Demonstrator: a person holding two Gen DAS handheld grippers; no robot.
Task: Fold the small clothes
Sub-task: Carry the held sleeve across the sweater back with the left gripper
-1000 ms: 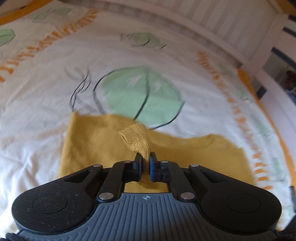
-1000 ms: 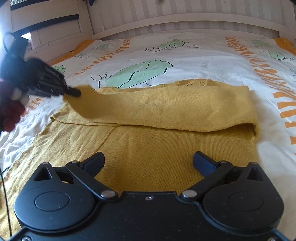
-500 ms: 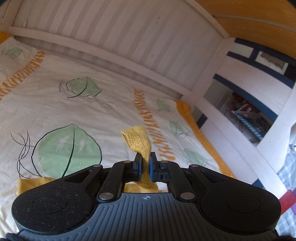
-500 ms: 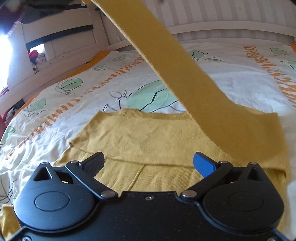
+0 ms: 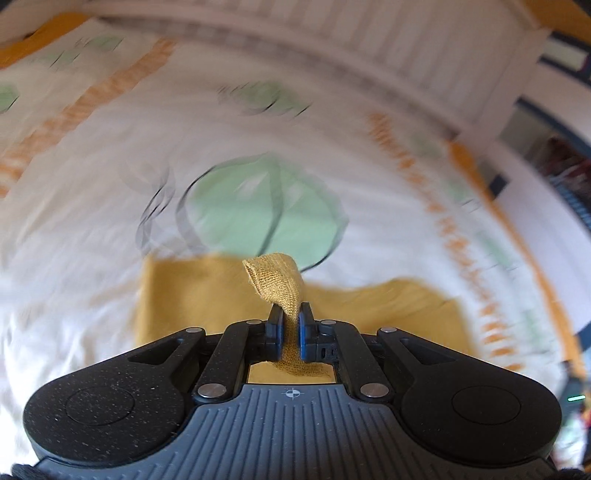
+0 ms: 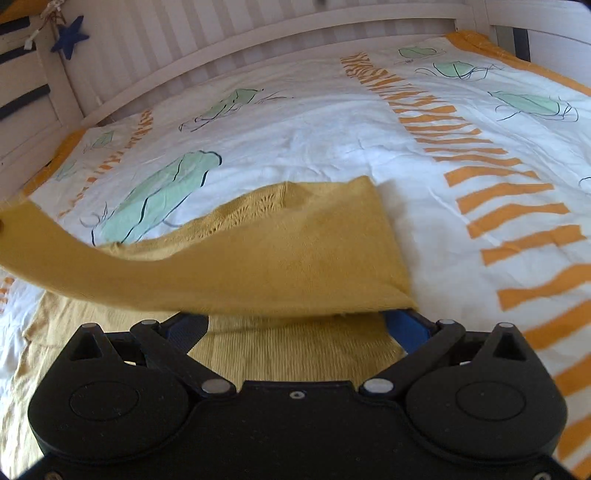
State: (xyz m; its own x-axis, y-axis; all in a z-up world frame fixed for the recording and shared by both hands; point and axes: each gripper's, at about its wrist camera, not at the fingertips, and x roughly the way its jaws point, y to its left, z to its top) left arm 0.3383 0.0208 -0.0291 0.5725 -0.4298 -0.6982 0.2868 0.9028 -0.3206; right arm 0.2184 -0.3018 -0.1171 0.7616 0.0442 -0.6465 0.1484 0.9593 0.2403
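Note:
A mustard-yellow knit sweater (image 6: 295, 350) lies flat on the bed. My left gripper (image 5: 290, 319) is shut on the cuff of its sleeve (image 5: 275, 280), which sticks up between the pads; more of the sweater (image 5: 192, 295) lies just beyond, and this view is motion-blurred. In the right wrist view the sleeve (image 6: 155, 280) stretches from the left edge across the sweater's body and its folded upper part (image 6: 314, 229). My right gripper (image 6: 297, 326) is open wide just above the body, with the sleeve's edge lying over its fingertips (image 6: 406, 326).
The bedcover (image 6: 424, 206) is white with green leaves and orange stripes. A white slatted bed frame (image 6: 229, 33) runs along the far side, with a blue star (image 6: 70, 35) hanging at its left. Shelves (image 5: 565, 173) show beyond the bed's right rail.
The left gripper swung up with the cuff, then came back down low over the sweater. The raised sleeve now lies across the body. The right gripper shifted toward the sweater's right edge and rolled.

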